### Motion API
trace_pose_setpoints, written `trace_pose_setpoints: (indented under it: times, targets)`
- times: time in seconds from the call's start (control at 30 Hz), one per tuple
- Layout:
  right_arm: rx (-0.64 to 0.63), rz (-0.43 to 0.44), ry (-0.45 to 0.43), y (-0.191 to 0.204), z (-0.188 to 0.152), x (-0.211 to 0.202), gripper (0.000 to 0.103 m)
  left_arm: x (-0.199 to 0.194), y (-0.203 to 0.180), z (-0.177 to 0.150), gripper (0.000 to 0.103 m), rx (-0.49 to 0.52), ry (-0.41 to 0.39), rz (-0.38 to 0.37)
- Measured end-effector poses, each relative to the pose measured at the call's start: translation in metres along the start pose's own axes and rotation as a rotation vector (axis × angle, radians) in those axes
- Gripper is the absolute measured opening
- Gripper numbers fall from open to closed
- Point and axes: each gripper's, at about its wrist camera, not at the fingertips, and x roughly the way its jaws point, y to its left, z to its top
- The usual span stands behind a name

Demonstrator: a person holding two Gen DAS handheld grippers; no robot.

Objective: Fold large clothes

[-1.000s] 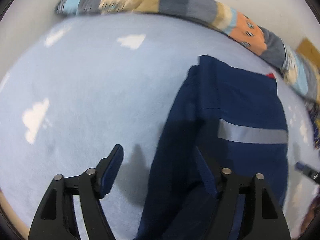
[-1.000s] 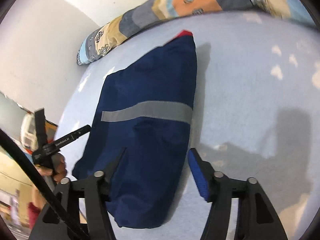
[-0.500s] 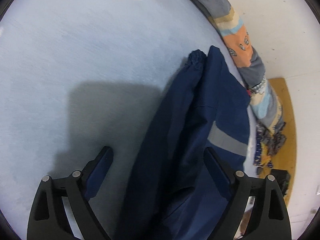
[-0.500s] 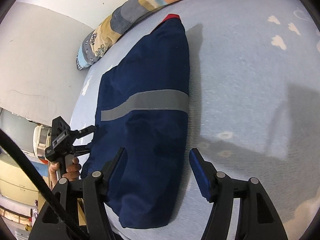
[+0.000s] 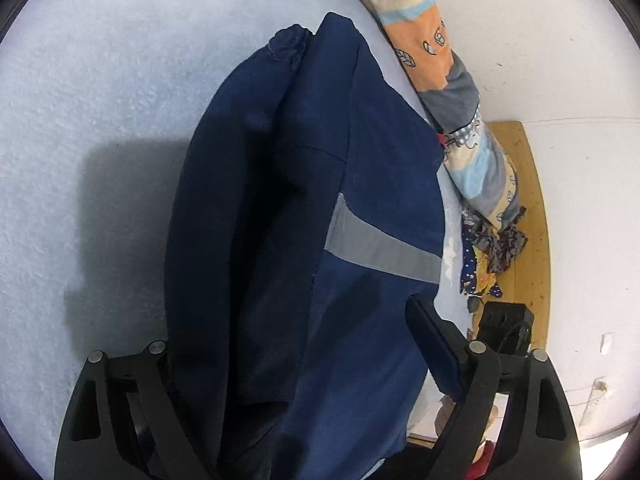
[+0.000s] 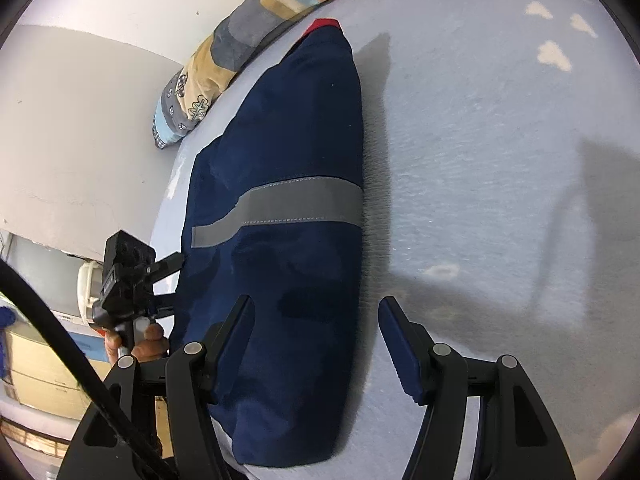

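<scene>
A navy jacket (image 5: 320, 208) with a grey reflective stripe (image 5: 380, 244) lies folded lengthwise on the pale blue bed (image 5: 100, 100). My left gripper (image 5: 296, 344) is open, its fingers straddling the jacket's near end just above it. In the right wrist view the jacket (image 6: 288, 184) lies long and narrow, with the stripe (image 6: 288, 208) across it and a red collar tip (image 6: 324, 24) at the far end. My right gripper (image 6: 316, 324) is open over the jacket's near right edge. The left gripper (image 6: 132, 280) shows at the jacket's left side.
A patchwork quilt roll (image 5: 444, 80) lies along the bed's far edge by the white wall (image 6: 80, 120). A wooden floor (image 5: 528, 216) with a patterned cloth heap (image 5: 488, 256) is beside the bed. White cloud prints (image 6: 552, 56) dot the sheet.
My left gripper has swung right and closed in on the jacket, which now fills the space between its fingers. My right gripper has edged slightly nearer. Both stay open.
</scene>
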Motion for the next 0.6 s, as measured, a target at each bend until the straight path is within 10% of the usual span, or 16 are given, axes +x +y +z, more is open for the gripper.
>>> trace_pose_setpoints:
  times: [0.17, 0.3, 0.6]
  targets:
    - [0.053, 0.122, 0.005, -0.009, 0.003, 0.024, 0.081, -0.003, 0.012, 0.000, 0.055, -0.025, -0.002, 0.032]
    - [0.043, 0.162, -0.023, -0.001, 0.002, 0.043, 0.088, -0.004, 0.014, -0.001, 0.052, -0.004, -0.009, 0.059]
    - [-0.266, -0.221, -0.050, 0.070, -0.010, 0.047, 0.056, 0.003, -0.040, -0.019, 0.036, 0.243, -0.104, 0.370]
